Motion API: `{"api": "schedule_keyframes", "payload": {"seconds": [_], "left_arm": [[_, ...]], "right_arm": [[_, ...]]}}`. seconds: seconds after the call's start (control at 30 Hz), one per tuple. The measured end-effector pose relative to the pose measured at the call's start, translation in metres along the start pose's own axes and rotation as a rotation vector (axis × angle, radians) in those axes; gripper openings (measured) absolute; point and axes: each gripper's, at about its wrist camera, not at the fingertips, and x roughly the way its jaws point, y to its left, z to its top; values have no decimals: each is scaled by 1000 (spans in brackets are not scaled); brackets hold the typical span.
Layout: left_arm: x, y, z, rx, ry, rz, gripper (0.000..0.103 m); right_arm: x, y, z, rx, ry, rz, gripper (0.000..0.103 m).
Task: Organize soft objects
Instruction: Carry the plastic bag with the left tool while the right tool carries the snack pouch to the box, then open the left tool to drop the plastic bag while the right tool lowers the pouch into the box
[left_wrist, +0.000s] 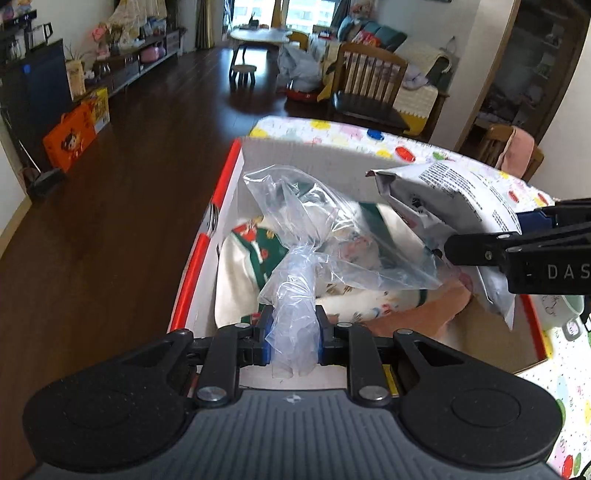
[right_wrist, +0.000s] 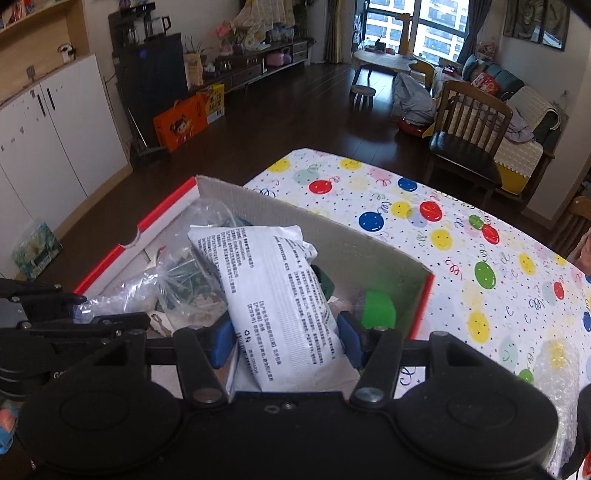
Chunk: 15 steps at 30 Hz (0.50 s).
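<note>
We take the cardboard box (right_wrist: 332, 236) with the red outer sides as our landmark; it sits on the table covered by the balloon-print cloth (right_wrist: 461, 236), at the cloth's left edge, open at the top.

Our left gripper (left_wrist: 293, 341) is clenched on the twisted neck of a clear plastic bag (left_wrist: 314, 218), and the body of that bag, with a green and white cloth item inside, hangs over the box interior and seems to rest on what lies there. Our right gripper (right_wrist: 286, 343) is clamped around the lower end of a white printed pouch (right_wrist: 273, 291), which it holds tilted over the right half of the box, above the contents and partly over the clear bag.

Inside the box we already see folded cream fabric with a green and red pattern (left_wrist: 251, 254) against the left wall, an orange-pink cloth (left_wrist: 413, 314) along the near side, and something bright green (right_wrist: 376, 306) in the near right corner.

We judge the task well advanced: several soft things are packed, and two more are over the box but not yet let go. What is left, as far as we can see, is to lower and release both. A sheet of bubble wrap (right_wrist: 546, 373) lies on the cloth just right of the box; whether it belongs in the box we cannot tell
</note>
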Motion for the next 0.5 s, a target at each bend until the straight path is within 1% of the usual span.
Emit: {"api": "schedule_keyframes", "payload": {"seconds": [0.1,0.23,0.5], "left_arm": [[6,1,0,2,25,7,20],[14,-2,0,28,42,17,20],[25,-7,5,61,59,30,20]], "right_arm": [[9,4,0,-13,17,-5,57],[19,7,-1,-33,43,-20,58],[40,11,-2,-46,91,-43,59]]}}
